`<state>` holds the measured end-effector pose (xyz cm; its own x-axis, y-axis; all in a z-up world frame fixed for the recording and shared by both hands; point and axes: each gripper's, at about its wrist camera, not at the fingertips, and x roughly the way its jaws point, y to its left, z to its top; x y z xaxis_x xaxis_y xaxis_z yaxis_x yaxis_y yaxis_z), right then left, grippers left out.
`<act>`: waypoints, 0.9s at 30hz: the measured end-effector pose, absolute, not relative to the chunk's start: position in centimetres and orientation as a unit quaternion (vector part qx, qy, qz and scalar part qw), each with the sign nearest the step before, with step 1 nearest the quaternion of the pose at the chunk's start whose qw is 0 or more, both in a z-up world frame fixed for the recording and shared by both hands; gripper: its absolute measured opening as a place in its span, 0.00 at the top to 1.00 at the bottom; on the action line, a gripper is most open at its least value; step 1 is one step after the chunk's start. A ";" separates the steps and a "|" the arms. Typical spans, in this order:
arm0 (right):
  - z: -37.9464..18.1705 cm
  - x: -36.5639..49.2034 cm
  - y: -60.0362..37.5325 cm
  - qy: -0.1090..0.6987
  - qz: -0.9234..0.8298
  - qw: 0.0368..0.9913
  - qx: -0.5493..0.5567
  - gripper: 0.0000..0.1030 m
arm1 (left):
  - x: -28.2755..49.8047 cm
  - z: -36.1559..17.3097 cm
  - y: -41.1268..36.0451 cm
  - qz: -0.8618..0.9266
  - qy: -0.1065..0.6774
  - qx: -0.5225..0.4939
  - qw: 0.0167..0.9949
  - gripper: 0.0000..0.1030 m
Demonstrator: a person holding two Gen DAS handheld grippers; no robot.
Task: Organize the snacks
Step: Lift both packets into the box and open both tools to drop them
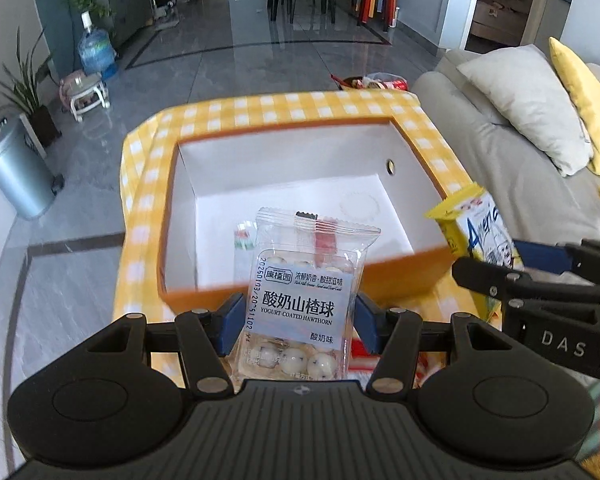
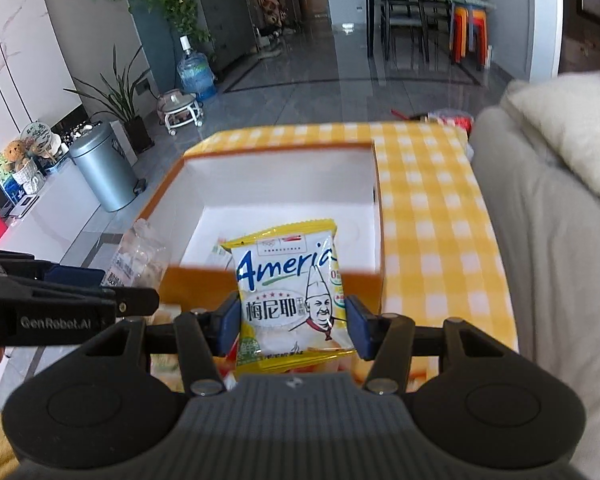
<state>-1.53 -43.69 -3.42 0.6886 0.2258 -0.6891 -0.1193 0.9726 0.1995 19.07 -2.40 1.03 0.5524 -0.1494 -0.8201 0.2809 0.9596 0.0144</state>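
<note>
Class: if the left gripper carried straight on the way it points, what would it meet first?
Probably the orange box's near wall, or it passes just over it into the box; depth is unclear. The left gripper holds the hawthorn packet.

The box (image 1: 404,268) has orange outer walls and a plain white inside. The cloth (image 2: 432,200) over the surface carries a yellow and white check. One snack packet (image 1: 300,300) is clear, with a pale blue-grey label in black lettering and white balls showing through. The other packet (image 2: 290,300) is yellow and white, with blue lettering and a chef drawing. Each hand-held gripper, left (image 1: 300,322) and right (image 2: 292,326), is black with blue pads (image 1: 366,326). The sofa (image 1: 512,160) is grey, with one yellow cushion (image 1: 584,96).
</note>
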 end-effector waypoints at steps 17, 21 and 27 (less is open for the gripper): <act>-6.1 9.6 -41.2 0.409 0.096 0.907 0.007 0.49 | 28.2 -2.0 -3.5 -0.097 0.484 0.114 0.862 0.36; -7.4 11.4 -40.2 0.428 0.091 0.899 -0.002 0.49 | 29.3 -3.7 -3.7 -0.091 0.495 0.132 0.854 0.36; -9.8 13.6 -39.5 0.463 0.084 0.882 -0.012 0.49 | 30.6 -5.5 -4.0 -0.093 0.517 0.136 0.840 0.37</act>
<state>13.56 -39.48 -9.81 0.5572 0.1378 -0.8188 -0.1594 0.9855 0.0574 30.65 -4.05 -5.45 0.4489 -0.0151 -0.8934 0.2966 0.9457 0.1330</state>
